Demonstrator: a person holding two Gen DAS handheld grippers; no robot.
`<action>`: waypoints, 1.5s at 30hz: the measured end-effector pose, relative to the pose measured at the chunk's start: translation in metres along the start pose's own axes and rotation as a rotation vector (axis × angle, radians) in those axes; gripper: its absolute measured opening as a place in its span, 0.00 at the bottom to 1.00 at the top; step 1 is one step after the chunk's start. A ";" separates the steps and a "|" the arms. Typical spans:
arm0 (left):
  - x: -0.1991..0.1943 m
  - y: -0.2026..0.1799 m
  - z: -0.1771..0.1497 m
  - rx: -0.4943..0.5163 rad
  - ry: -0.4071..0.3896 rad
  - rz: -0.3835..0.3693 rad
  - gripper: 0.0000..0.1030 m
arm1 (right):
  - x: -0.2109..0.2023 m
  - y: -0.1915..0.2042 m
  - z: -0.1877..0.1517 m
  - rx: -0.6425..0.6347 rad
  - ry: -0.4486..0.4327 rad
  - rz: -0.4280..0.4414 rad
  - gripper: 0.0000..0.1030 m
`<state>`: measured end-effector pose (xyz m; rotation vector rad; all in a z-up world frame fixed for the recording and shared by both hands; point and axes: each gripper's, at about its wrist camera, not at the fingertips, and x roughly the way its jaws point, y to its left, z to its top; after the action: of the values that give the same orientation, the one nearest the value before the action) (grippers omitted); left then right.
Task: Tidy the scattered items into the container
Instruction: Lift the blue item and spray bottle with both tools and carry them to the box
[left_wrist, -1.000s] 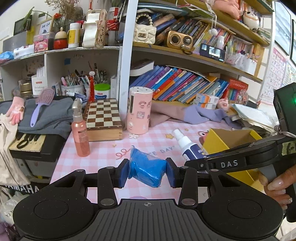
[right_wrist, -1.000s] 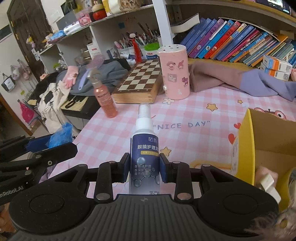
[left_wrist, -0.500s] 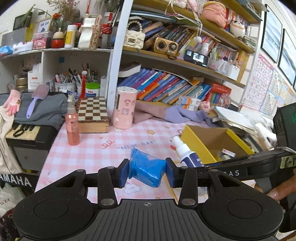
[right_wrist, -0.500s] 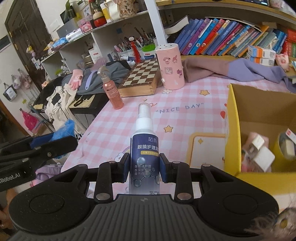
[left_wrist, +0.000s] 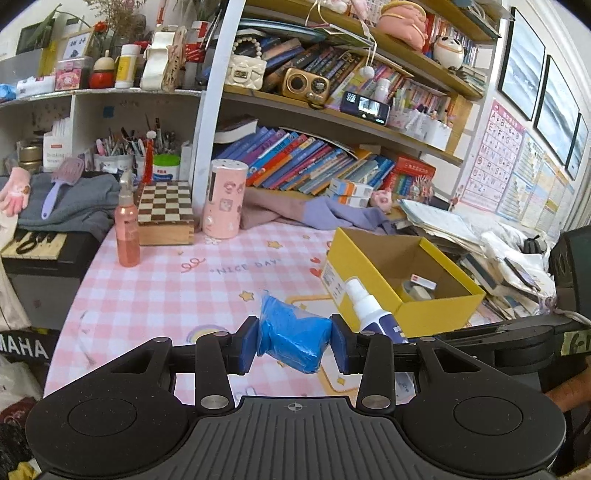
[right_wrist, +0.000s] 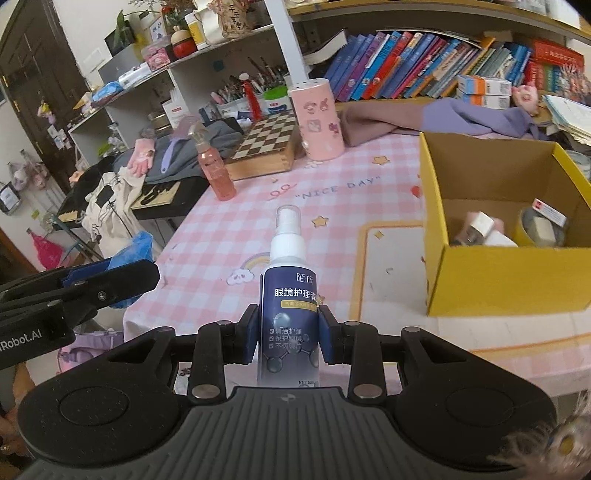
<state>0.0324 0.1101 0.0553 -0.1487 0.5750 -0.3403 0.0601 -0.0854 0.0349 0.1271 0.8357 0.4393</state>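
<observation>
So far a few small items, hard to identify, lie in the yellow box (right_wrist: 498, 273), while the left gripper (left_wrist: 294, 341) grips a blue packet (left_wrist: 291, 338) and the right gripper (right_wrist: 289, 334) a spray bottle (right_wrist: 290, 295), neither boxed yet.

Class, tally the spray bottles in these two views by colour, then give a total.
Pink spray bottle, standing on the table by the chessboard box: 1
Navy-and-white spray bottle, held in the right gripper: 1
Total: 2
</observation>
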 end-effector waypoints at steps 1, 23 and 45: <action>-0.001 -0.001 -0.002 0.000 0.003 -0.005 0.38 | -0.002 0.001 -0.003 -0.001 -0.001 -0.005 0.29; 0.015 -0.043 -0.016 0.078 0.068 -0.188 0.38 | -0.049 -0.024 -0.049 0.139 -0.035 -0.155 0.29; 0.066 -0.108 -0.004 0.178 0.120 -0.333 0.37 | -0.080 -0.085 -0.059 0.264 -0.072 -0.274 0.29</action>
<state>0.0521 -0.0144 0.0432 -0.0518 0.6359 -0.7253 -0.0025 -0.1994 0.0272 0.2666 0.8236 0.0652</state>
